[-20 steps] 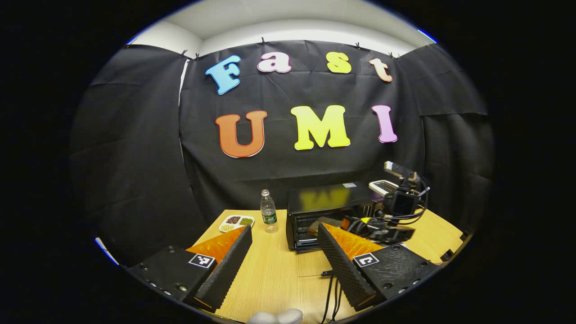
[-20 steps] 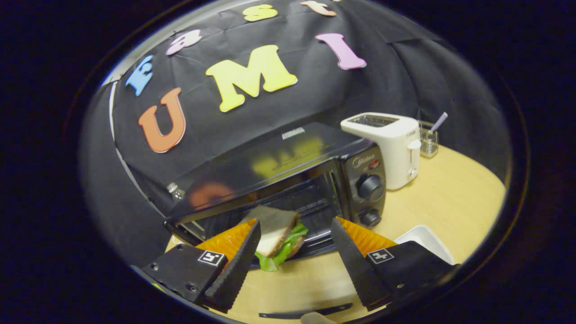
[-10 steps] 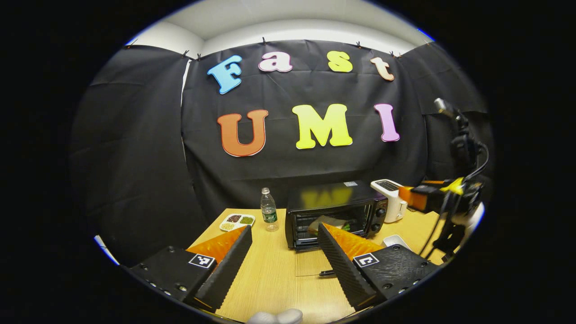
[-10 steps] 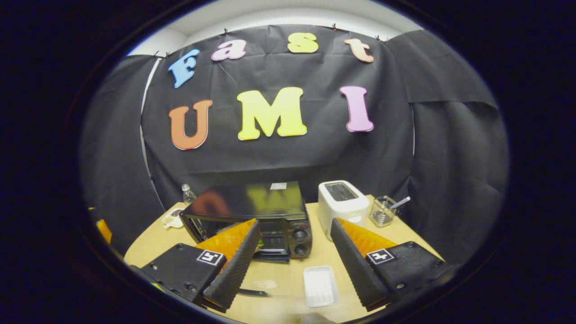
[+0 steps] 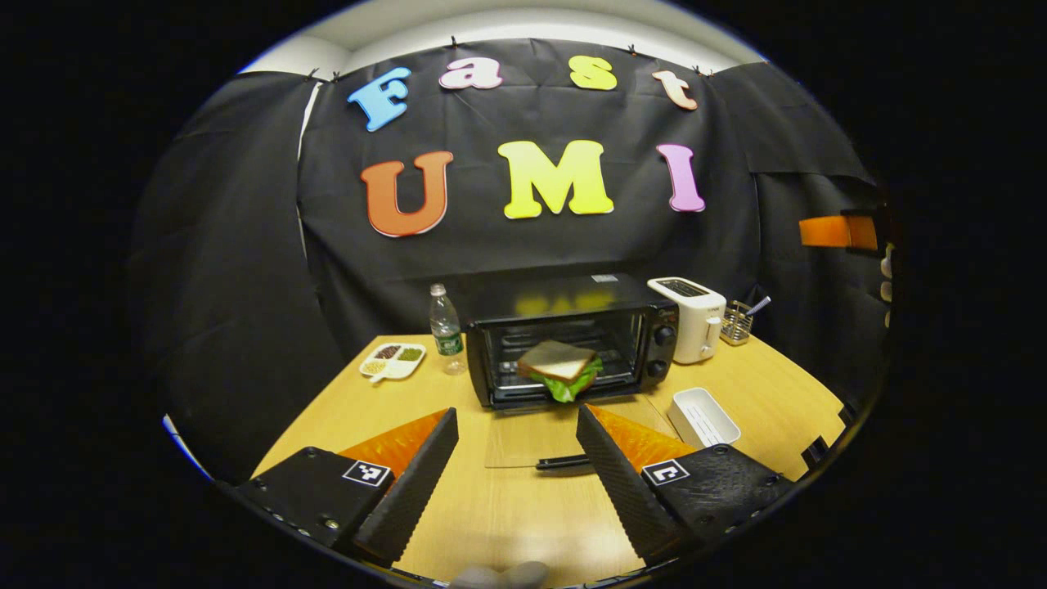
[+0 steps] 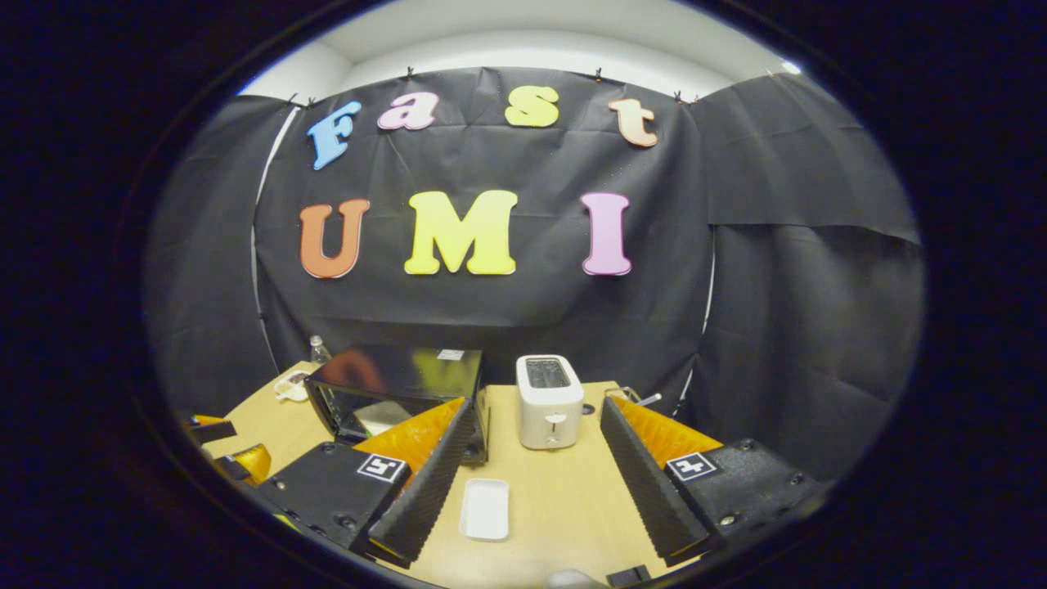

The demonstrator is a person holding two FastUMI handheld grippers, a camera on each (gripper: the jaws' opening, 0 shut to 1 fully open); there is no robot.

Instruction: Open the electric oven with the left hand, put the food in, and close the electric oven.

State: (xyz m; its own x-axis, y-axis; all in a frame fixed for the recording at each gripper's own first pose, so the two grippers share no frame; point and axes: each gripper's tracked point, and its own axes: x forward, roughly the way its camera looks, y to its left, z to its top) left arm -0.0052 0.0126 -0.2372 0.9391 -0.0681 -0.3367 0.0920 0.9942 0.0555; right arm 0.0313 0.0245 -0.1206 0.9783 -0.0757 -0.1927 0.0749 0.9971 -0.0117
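While the electric oven (image 5: 572,343) stands with its door (image 5: 564,438) folded down on the table (image 5: 507,515), the sandwich (image 5: 560,368) sits at its mouth. Both the left gripper (image 5: 517,425) and right gripper (image 6: 536,417) hover with fingers spread, holding nothing.

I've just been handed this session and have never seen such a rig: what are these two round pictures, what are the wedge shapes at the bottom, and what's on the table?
Each picture comes from a fisheye camera riding on a hand-held two-finger gripper; a person holds one in each hand. The two wedges at the bottom of each view are that gripper's own fingers.

In the left gripper view, the left gripper is open and holds nothing. Ahead on the wooden table stands the electric oven, its glass door folded down flat, with the sandwich at its mouth. Around it: a water bottle, a divided snack plate, a white toaster, a wire basket and an empty white tray.

In the right gripper view, the right gripper is also open and empty, looking at the toaster and tray.
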